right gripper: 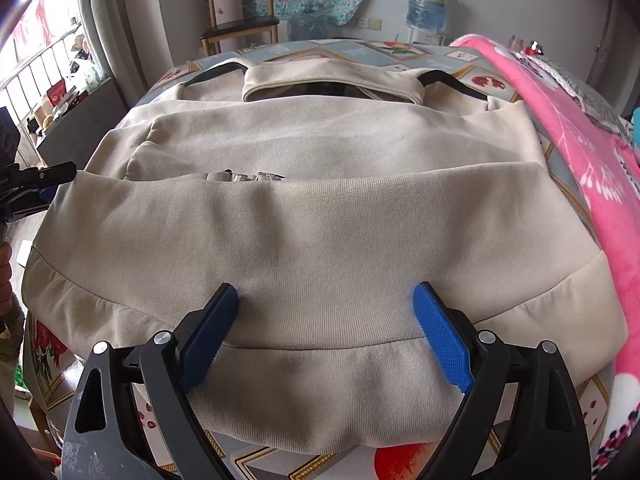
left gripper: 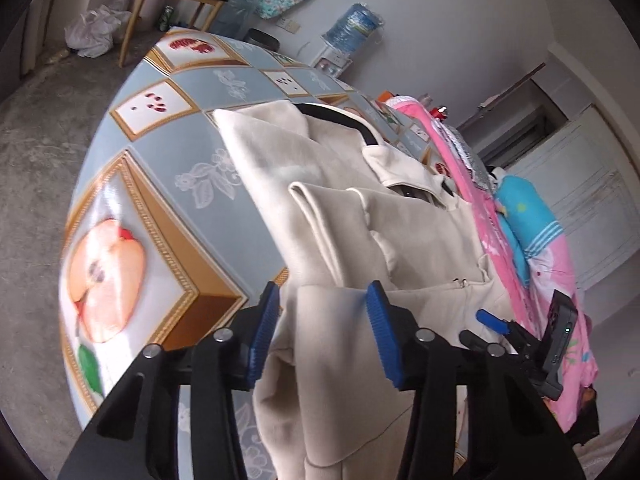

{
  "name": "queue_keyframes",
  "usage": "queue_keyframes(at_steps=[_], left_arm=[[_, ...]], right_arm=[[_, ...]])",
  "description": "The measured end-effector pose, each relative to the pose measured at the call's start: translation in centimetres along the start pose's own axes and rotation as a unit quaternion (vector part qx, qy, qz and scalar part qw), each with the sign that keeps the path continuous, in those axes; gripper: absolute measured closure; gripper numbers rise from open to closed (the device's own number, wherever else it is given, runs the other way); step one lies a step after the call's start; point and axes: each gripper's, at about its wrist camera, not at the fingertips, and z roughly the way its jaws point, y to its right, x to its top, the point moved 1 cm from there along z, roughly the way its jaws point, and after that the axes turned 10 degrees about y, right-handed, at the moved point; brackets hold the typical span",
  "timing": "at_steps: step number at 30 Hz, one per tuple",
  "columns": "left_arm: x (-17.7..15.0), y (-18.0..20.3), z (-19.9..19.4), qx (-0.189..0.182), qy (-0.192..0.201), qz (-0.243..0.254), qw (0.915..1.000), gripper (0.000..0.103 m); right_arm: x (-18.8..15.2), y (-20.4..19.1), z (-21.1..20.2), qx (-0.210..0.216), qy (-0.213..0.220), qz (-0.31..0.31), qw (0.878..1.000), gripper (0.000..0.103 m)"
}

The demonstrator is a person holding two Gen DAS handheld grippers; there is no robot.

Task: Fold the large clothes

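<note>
Your left gripper [left gripper: 322, 332] sits at the left end of the sweater [right gripper: 320, 216], at the table [left gripper: 168, 200] edge. Its blue pads stand apart with a fold of cream cloth running up between them. The cloth fills the gap loosely and does not look squeezed, so read it as spread around the fabric, not pinching it. That placement makes sense if you mean to take the side of the hem: the doubled layer is already between the fingers.

The sweater itself lies flat on the patterned table, neck away from you, with the bottom part turned up over the body so that the ribbed hem [right gripper: 320, 392] faces you. A small zipper [right gripper: 244, 177] shows just above the turned-up edge. The sleeves seem tucked in across the chest, so the fold looks well along, with one more turn-over probably left.

Your right gripper [right gripper: 326, 332] is at the middle of the near hem, pads wide apart and resting on top of the cloth, gripping nothing. Held like this it can either press the fold flat or close on the hem.

Further right, a pink blanket [right gripper: 580, 152] lies along the table, just beside the sweater. Keep the hem clear of it when you lift.
</note>
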Motion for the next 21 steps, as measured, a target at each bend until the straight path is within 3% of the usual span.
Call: queue_keyframes(at_steps=[2,8,16,21], left_arm=[[0.1,0.1,-0.2,-0.025,0.004,-0.006,0.9997,0.069],[-0.2,2.0,-1.6,-0.106,0.005,0.007,0.9944,0.069],[-0.5,1.8,-0.8,-0.046,-0.02,0.042,0.9978,0.069],[-0.6,1.5,-1.3,-0.049,-0.028,0.051,0.9971,0.068]], right_arm=[[0.0,0.0,0.0,0.0,0.0,-0.001,1.0,0.017],[-0.1,0.1,0.1,0.002,0.002,-0.002,1.0,0.017],[-0.1,0.2,0.0,0.0,0.002,-0.002,1.0,0.017],[-0.1,0.2,0.0,0.001,0.002,-0.003,1.0,0.017]])
